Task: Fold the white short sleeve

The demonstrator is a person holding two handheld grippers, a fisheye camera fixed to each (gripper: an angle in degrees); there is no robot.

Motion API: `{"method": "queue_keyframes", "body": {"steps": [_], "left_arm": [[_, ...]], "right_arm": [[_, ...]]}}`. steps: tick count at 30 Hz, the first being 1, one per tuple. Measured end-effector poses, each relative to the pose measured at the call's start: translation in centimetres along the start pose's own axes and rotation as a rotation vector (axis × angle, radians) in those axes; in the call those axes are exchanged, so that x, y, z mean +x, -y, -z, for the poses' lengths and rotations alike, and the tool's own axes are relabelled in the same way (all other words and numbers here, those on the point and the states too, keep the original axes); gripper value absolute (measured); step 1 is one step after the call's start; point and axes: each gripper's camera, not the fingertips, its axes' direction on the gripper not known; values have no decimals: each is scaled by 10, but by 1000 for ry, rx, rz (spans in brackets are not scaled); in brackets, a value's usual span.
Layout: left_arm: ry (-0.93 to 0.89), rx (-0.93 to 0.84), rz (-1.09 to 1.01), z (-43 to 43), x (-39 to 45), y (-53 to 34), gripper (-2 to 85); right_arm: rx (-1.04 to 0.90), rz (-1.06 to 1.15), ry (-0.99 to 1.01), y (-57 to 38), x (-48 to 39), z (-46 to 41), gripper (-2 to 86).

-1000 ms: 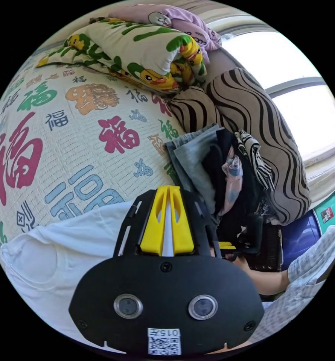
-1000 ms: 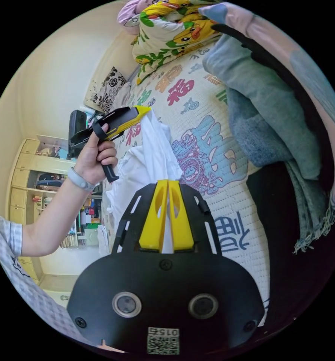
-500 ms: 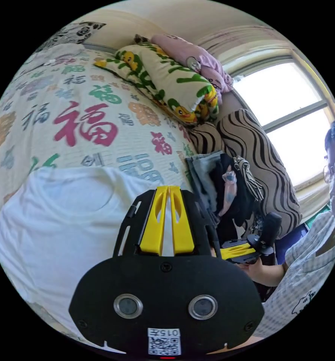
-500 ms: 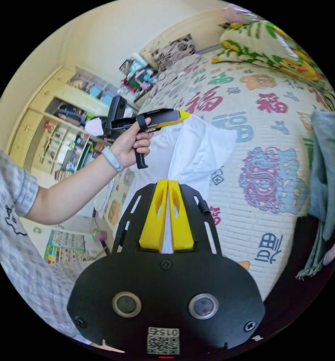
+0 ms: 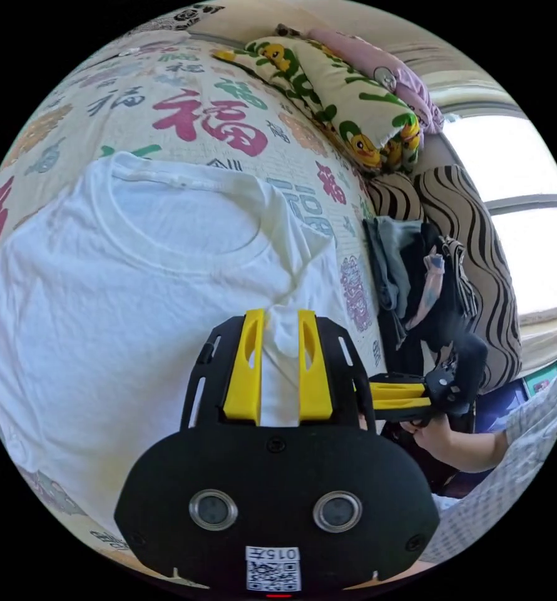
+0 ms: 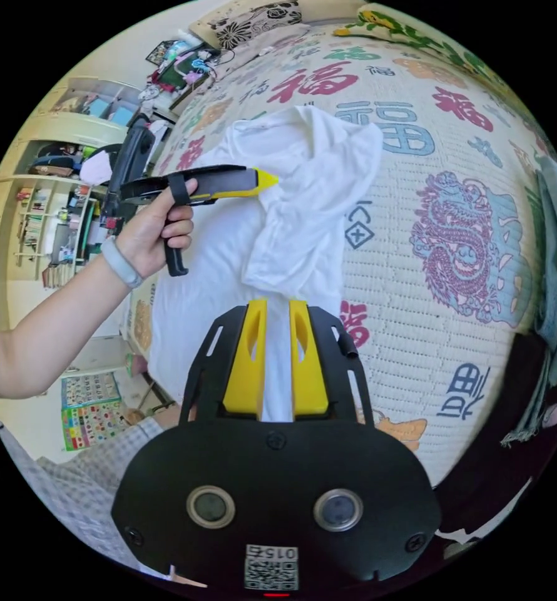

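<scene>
The white T-shirt [image 5: 122,294] lay spread on the bed [image 5: 184,119], collar toward the duck-print quilt [image 5: 335,94]. The left gripper [image 5: 278,325] had its jaws a little apart with a bunch of shirt cloth between them; I could not tell whether both pressed on it. In the right gripper view, the right gripper [image 6: 272,316] likewise showed cloth between slightly parted jaws, and shelves [image 6: 47,206] stood beyond the bed. The left gripper view showed a pile of clothes [image 5: 416,282] by a striped cushion [image 5: 479,250].
</scene>
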Motion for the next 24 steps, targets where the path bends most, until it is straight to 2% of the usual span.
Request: {"method": "queue_keyframes", "body": {"steps": [2, 4, 8, 10, 12, 14, 18, 21, 24], "left_arm": [[35, -45, -35, 3, 3, 6, 13], [25, -11, -50, 20, 4, 6, 2], [42, 128, -20, 76, -3, -5, -3], [70, 134, 10, 89, -11, -12, 0], [86, 110, 63, 94, -24, -19, 8], [27, 85, 127, 96, -39, -26, 36], [28, 102, 137, 106, -38, -32, 68], [37, 38, 103, 105, -32, -31, 56], [126, -95, 94, 107, -28, -26, 17]], "right_arm": [[-52, -2, -75, 16, 1, -19, 36], [-89, -27, -115, 21, 8, -27, 3], [-53, -103, -95, 16, 30, -24, -3], [-47, -156, -56, 15, 40, -25, -1], [-29, -179, -12, 19, 46, -28, 4], [5, -191, 20, 33, 51, -35, 22], [21, -189, 9, 64, 55, -52, 67], [-44, -197, -12, 87, 63, -74, 54], [-47, -207, -38, 96, 72, -83, 13]]}}
